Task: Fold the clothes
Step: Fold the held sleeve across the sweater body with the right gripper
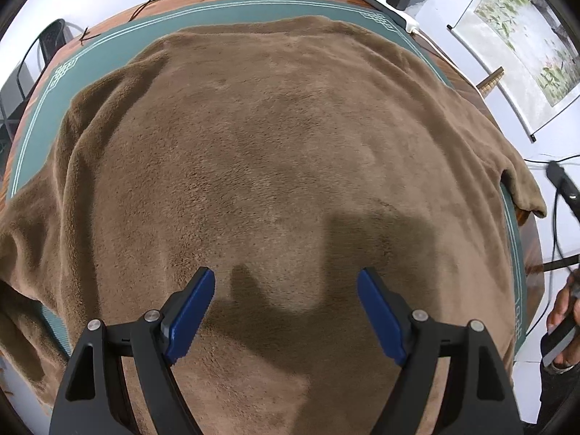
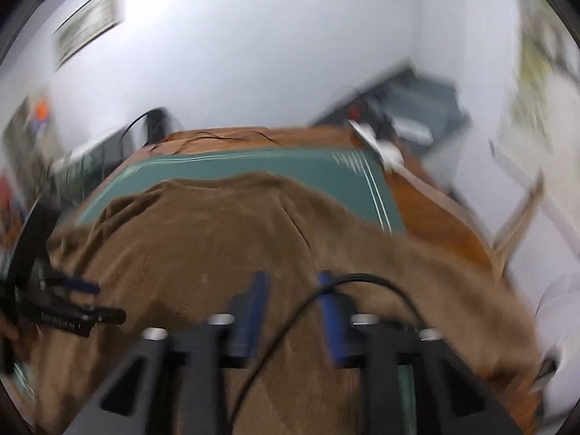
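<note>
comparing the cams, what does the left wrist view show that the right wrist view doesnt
Only the left wrist view shows the left gripper from behind, wide open over the garment, and a sharp wall scroll. Only the right wrist view shows the right gripper, blurred, with a cable across it. Both show the brown garment spread on the green mat.

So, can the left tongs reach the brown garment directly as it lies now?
Probably yes. The left tongs hang open right above the brown garment, which lies spread flat on the green mat; nothing lies between them.
</note>
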Demonstrator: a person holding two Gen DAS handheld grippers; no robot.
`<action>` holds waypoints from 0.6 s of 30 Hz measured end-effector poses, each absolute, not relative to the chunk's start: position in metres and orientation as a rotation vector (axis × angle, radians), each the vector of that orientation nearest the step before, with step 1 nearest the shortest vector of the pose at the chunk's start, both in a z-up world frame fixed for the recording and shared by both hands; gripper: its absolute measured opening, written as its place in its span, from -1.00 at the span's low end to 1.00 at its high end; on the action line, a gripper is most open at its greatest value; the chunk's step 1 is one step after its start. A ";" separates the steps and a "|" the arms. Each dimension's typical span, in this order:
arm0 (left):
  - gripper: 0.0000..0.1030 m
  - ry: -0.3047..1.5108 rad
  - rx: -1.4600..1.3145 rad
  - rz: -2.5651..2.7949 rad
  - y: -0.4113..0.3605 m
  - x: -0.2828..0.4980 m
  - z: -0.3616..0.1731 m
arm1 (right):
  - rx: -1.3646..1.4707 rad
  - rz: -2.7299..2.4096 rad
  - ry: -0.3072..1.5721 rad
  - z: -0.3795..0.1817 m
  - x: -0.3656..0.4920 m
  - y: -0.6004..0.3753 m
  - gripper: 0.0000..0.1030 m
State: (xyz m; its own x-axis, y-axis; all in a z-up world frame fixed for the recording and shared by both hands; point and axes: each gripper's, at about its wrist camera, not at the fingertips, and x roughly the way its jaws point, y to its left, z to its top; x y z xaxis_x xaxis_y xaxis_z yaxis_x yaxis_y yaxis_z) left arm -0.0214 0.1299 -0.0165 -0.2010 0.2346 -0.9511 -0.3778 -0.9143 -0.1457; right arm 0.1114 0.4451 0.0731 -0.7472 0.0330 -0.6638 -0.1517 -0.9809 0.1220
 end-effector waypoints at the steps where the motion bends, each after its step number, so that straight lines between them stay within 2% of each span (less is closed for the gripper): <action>1: 0.63 0.163 -1.681 2.158 0.129 -0.021 -0.018 | -1.071 2.796 0.362 0.069 0.113 0.459 0.60; 10: 0.63 0.193 -1.638 2.079 0.147 -0.021 -0.024 | -0.827 2.305 1.195 0.034 0.196 0.612 0.60; 18: 0.63 0.221 -1.645 2.135 0.166 -0.011 -0.012 | -0.638 2.068 1.607 -0.012 0.242 0.700 0.60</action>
State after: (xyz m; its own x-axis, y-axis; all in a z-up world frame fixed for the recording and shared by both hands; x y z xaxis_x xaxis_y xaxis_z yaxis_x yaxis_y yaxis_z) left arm -0.0115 0.1655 -0.0123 -0.2005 0.2398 -0.9499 -0.4294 -0.8930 -0.1348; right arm 0.2418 0.6995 -0.0123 -0.7958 0.0623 -0.6024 -0.5991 -0.2264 0.7680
